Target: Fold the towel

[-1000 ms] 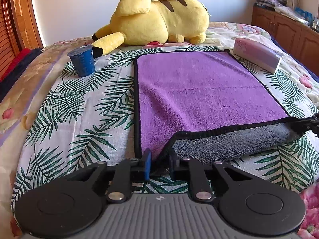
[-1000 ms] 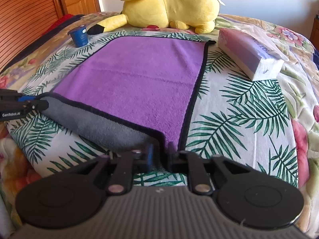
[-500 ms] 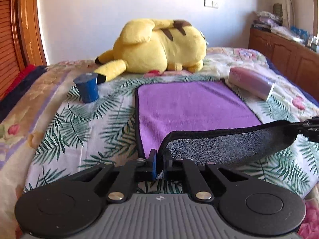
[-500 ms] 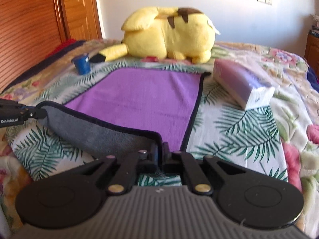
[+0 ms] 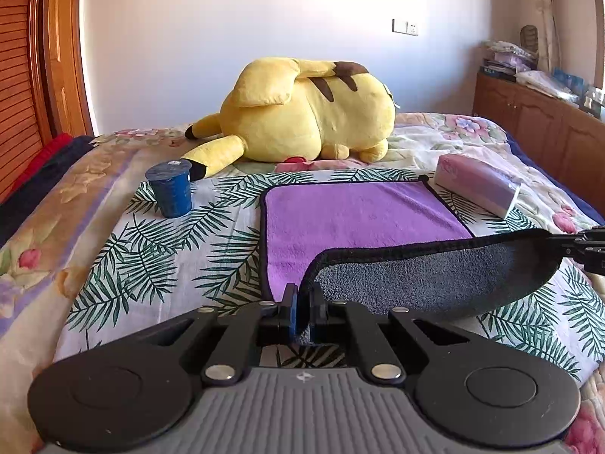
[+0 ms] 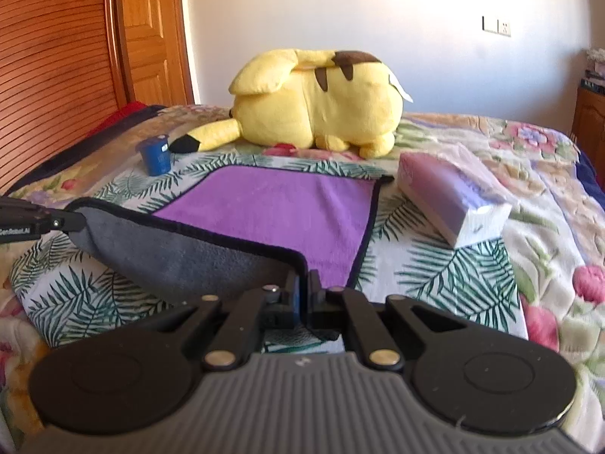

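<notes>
Leaf-print bed (image 5: 159,265) carries the purple towel (image 5: 351,215), its near edge lifted (grey underside showing). Left tongs (image 5: 302,302) and right tongs (image 6: 303,295) each clamp a near corner. Uneven travel could skew the fold.

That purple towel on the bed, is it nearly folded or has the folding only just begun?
Only just begun. Done: the left gripper and right gripper have each clamped a near corner of the towel. In hand: that near edge is raised off the bed, its grey underside showing. Left: carrying the edge to the far side, near the yellow plush, laying it flat and letting go. No fold lies flat yet.
</notes>
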The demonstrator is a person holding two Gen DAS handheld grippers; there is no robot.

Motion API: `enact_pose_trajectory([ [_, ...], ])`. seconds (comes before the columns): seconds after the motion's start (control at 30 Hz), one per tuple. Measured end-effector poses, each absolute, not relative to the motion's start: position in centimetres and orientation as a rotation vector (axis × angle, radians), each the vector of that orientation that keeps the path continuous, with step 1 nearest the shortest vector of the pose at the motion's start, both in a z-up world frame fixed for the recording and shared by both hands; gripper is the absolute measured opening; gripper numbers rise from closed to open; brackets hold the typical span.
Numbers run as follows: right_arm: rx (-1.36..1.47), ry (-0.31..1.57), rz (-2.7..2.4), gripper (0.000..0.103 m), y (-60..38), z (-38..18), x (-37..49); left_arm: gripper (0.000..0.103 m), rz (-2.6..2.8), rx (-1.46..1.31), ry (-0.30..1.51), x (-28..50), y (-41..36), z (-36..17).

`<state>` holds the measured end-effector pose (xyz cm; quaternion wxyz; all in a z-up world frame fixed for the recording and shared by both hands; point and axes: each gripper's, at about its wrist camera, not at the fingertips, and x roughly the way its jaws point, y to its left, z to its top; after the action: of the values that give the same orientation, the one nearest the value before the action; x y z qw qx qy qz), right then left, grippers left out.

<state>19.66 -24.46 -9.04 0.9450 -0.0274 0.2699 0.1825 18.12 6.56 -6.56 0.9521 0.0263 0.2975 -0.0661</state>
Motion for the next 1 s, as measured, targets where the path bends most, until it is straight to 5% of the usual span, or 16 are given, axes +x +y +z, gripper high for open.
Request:
enact_pose_trajectory([
  [1.0,-0.134,0.440,0.365,0.004,-24.5,-8.5,22.8,0.006,-0.193,0.150,0.533,22.0,4.6,-4.3],
])
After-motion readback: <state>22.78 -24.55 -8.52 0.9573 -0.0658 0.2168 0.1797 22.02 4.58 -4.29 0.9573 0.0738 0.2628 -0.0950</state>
